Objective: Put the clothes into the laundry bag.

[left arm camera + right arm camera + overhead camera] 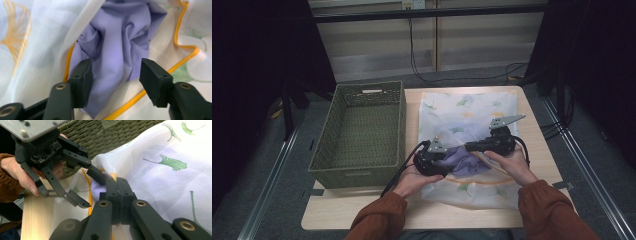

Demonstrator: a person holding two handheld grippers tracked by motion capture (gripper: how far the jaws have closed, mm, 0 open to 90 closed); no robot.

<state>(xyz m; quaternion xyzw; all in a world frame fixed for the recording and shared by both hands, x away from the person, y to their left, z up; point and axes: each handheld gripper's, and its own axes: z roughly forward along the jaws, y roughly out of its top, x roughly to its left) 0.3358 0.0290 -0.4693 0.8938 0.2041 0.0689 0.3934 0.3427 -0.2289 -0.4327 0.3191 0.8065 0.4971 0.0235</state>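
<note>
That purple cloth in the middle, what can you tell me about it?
The purple cloth is a soft, plain lilac fabric, bunched into deep folds. It sits tucked inside a sheer white bag printed with green leaves and edged in yellow, lying on the table. The left gripper straddles its lower end with jaws apart; whether a pad touches it is unclear. The right gripper pinches the bag's edge beside it.

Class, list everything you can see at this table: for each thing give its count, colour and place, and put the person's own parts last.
Table: one, pale wood, centre.
Basket: one, green woven, left half of table.
Sheer bag: one, white with green leaves and yellow trim, right half.
Purple cloth: one, lilac, bunched inside the bag's mouth.
Left gripper: one, black, jaws apart at the cloth.
Right gripper: one, black, shut on the bag's edge.
Sleeves: two, rust orange, bottom edge.
</note>
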